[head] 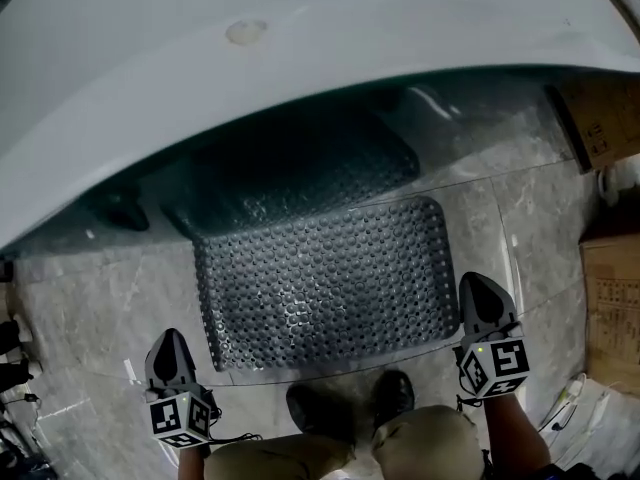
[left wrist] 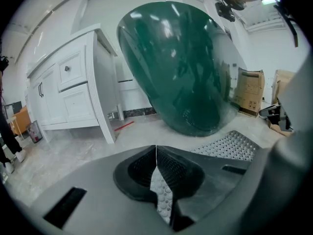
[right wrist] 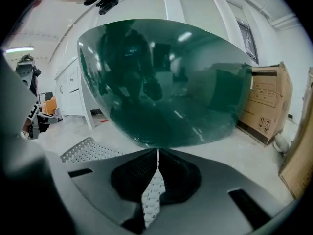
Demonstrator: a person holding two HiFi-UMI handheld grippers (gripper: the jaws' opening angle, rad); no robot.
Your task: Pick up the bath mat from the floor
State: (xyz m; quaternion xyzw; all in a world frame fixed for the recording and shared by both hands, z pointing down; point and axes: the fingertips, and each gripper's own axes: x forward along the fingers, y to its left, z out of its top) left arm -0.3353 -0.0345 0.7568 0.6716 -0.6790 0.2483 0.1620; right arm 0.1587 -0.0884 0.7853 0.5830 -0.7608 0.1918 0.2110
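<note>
Slippage risk: we found left gripper (head: 170, 343) and right gripper (head: 482, 293) clenched on corner slivers of grey perforated rubber bath mat (head: 320, 278), whose weight could tug free.

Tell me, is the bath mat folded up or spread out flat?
Spread out flat. The bath mat lies open on the floor by the tub, with no folds showing.

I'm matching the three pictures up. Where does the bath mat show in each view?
Head view: bath mat at centre, on the floor.
Left gripper view: bath mat at lower right.
Right gripper view: bath mat at lower left.
Shared landmark: green bathtub, just behind it.
</note>
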